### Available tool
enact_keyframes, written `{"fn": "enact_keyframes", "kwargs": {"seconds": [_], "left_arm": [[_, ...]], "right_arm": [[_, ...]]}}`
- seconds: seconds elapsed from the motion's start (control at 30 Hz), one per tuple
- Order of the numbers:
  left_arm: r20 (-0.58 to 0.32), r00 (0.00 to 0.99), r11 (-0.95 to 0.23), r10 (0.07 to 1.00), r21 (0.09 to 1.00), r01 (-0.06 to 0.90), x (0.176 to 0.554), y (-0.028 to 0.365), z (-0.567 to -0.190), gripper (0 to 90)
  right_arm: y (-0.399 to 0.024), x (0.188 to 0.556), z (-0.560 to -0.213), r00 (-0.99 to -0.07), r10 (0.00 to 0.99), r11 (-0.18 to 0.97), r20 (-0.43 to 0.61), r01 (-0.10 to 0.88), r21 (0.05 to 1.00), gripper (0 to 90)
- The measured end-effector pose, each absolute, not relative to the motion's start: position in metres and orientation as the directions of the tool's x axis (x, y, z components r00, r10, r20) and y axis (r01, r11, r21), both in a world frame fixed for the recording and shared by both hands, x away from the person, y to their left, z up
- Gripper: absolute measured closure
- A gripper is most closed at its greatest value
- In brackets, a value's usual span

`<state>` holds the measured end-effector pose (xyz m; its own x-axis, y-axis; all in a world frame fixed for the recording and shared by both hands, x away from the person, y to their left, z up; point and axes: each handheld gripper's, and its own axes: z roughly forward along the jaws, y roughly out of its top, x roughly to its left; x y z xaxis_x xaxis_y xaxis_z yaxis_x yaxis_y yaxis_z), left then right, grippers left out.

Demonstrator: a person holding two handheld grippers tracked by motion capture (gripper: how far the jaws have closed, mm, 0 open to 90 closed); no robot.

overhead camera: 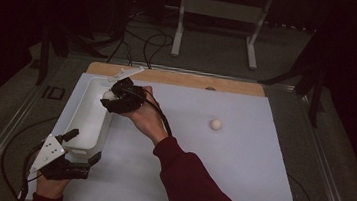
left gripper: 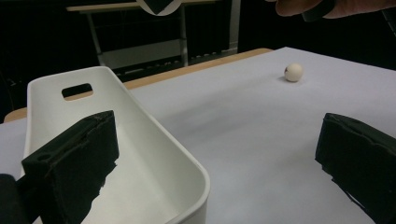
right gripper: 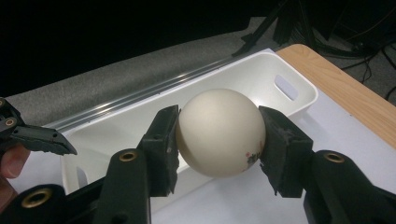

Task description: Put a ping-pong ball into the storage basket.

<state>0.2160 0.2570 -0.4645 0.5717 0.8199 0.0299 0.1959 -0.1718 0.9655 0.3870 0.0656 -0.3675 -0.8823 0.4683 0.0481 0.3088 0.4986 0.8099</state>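
My right gripper (overhead camera: 109, 95) is shut on a cream ball (overhead camera: 108, 94) and holds it above the far end of a white oblong bin (overhead camera: 84, 120). In the right gripper view the ball (right gripper: 219, 140) sits squarely between both pads (right gripper: 163, 140), with the bin (right gripper: 261, 65) below and behind it. My left gripper (overhead camera: 85, 144) stands open at the bin's near end. In the left gripper view one jaw is over the bin (left gripper: 154, 135) and the other over the sheet, with the bin's wall between them. A second cream ball (overhead camera: 215, 124) (left gripper: 293, 72) lies on the sheet to the right.
A white sheet (overhead camera: 200, 158) covers the table, with a wooden strip (overhead camera: 179, 78) along its far edge. Behind the table a white metal stand (overhead camera: 220, 14) and loose cables (overhead camera: 147, 42) are on the floor. The person's red sleeve (overhead camera: 192, 187) crosses the near middle.
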Motion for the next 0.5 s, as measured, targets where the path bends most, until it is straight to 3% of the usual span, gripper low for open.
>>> {"fn": "enact_keyframes", "kwargs": {"seconds": [0.5], "left_arm": [[0.03,0.572,-0.172,0.82,0.965,0.196,0.2163,0.2571,-0.4647,0.0]], "right_arm": [[0.0735,0.3869,-0.3701,-0.887,0.46,0.507,0.046,0.304,0.807,50.6]]}}
